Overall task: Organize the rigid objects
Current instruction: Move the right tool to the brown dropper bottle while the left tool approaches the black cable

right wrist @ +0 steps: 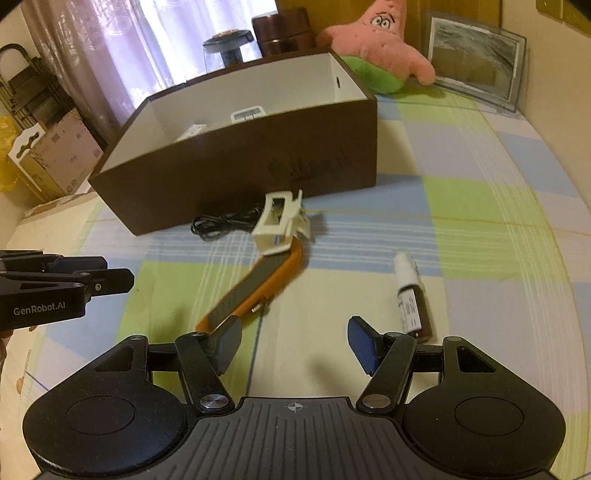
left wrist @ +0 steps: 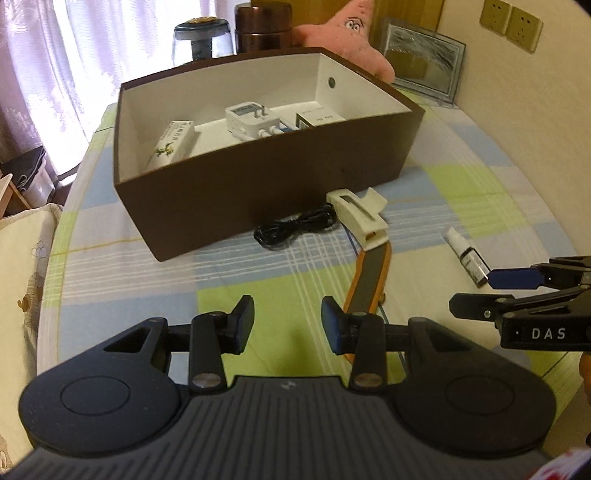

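Note:
A brown box [left wrist: 258, 184] with a white inside stands on the checked cloth and holds several small white boxes [left wrist: 171, 146]; it also shows in the right wrist view [right wrist: 240, 173]. In front of it lie a coiled black cable [left wrist: 295, 227], a white plastic clip [left wrist: 360, 216] and an orange-edged grey strip [left wrist: 369, 277]. The clip [right wrist: 280, 221], the strip [right wrist: 251, 291] and the cable [right wrist: 225, 223] show in the right wrist view too. A small brown bottle with a white cap [right wrist: 410, 295] lies to the right. My left gripper [left wrist: 288, 325] is open and empty. My right gripper [right wrist: 293, 341] is open and empty, just short of the strip and bottle.
A pink star plush [right wrist: 384, 40], a framed picture [right wrist: 476, 59], a brown canister [left wrist: 264, 29] and a glass jar [left wrist: 201, 40] stand behind the box. Cardboard boxes [right wrist: 55, 155] sit off the left edge. Curtains hang at the back left.

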`<action>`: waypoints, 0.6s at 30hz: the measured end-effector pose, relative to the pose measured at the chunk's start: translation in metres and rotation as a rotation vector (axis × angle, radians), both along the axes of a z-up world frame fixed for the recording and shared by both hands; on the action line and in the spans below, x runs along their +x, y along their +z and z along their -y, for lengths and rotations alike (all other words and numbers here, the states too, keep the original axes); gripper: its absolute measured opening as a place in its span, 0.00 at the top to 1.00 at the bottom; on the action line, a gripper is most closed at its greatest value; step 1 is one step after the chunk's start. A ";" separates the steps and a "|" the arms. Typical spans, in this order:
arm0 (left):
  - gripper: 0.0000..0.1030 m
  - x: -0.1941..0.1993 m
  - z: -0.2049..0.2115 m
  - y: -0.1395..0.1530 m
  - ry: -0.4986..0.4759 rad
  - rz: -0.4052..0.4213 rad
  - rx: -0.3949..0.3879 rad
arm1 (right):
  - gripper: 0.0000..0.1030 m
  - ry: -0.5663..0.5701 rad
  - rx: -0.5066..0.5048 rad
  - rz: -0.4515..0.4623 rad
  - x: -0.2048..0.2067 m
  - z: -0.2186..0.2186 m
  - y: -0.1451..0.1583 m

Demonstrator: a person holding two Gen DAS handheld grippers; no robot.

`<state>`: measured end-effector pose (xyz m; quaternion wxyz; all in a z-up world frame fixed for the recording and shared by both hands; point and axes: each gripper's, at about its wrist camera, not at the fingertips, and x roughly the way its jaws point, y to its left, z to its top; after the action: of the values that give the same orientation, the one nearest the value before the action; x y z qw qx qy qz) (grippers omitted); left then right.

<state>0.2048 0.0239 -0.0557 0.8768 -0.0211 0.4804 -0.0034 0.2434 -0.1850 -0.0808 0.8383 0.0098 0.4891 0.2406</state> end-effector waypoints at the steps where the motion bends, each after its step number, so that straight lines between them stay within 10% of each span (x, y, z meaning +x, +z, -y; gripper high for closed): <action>1: 0.66 0.000 0.001 -0.001 -0.005 -0.001 0.001 | 0.41 -0.003 -0.005 -0.002 0.000 0.001 -0.001; 18: 0.66 0.010 0.007 -0.021 -0.076 0.005 0.001 | 0.41 -0.066 -0.066 0.048 0.010 0.021 -0.017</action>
<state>0.2147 0.0173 -0.0770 0.8772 -0.0025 0.4787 -0.0367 0.2535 -0.2064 -0.0974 0.8572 -0.0075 0.4760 0.1966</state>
